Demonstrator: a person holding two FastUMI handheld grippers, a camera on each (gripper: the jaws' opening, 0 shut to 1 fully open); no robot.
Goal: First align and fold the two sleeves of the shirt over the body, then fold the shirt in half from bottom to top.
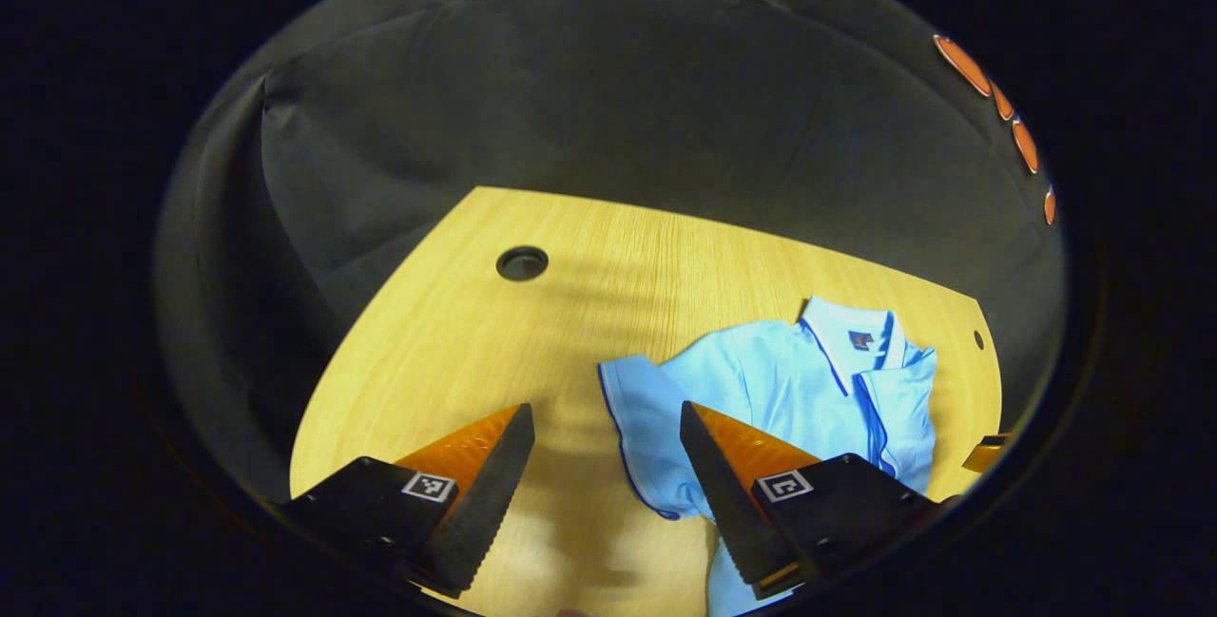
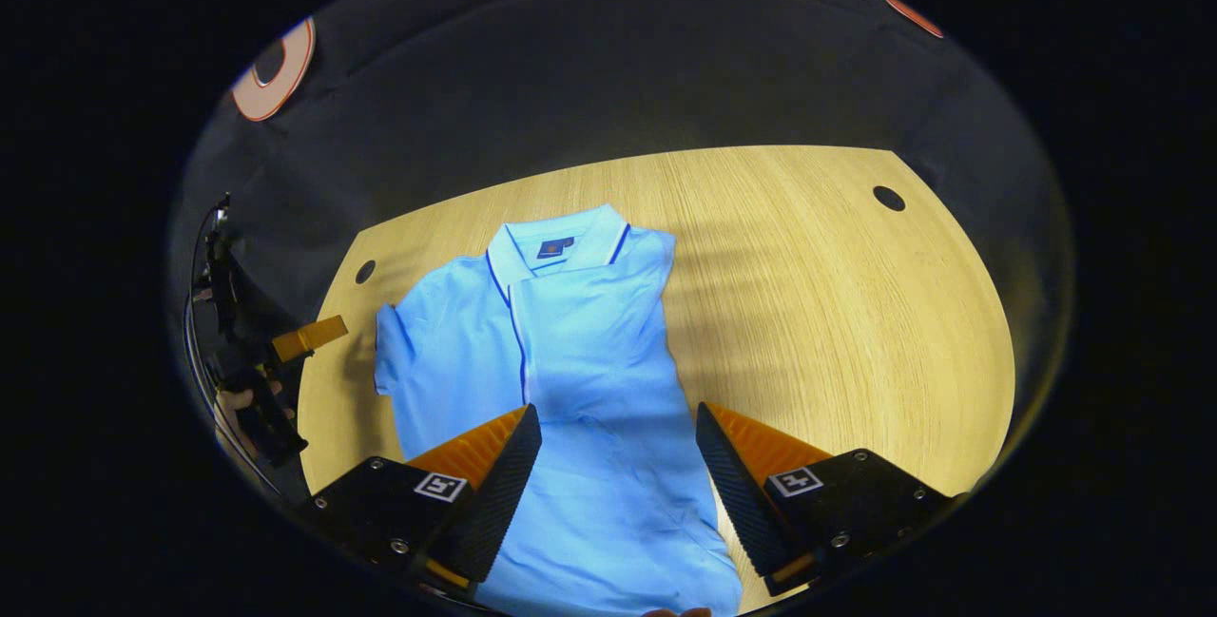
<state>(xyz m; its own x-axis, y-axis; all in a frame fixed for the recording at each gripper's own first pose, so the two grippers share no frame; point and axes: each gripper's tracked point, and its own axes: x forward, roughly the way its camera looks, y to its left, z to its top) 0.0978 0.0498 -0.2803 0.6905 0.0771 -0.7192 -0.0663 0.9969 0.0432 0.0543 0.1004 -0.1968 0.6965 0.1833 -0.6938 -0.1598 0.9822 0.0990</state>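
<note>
Now I hold the left gripper (image 1: 607, 427) with released jaws just beside the unfolded sleeve (image 1: 639, 408) of the shirt (image 2: 561, 360) lying on the counter (image 2: 837, 313), while the right gripper (image 2: 618, 427) waits, jaws released, above the shirt's lower body, because that side looks already folded over.

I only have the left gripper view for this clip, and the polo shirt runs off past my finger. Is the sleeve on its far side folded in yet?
Observer: Yes. In the right gripper view, that side of the light blue polo shirt lies folded over the body, leaving a straight edge.
Operator: What is the right gripper doing?
Observer: The right gripper is open over the shirt's lower body and holds nothing.
Operator: Has the bottom-to-top fold begun?
Observer: No. The lower part lies flat on the wooden table.
</note>
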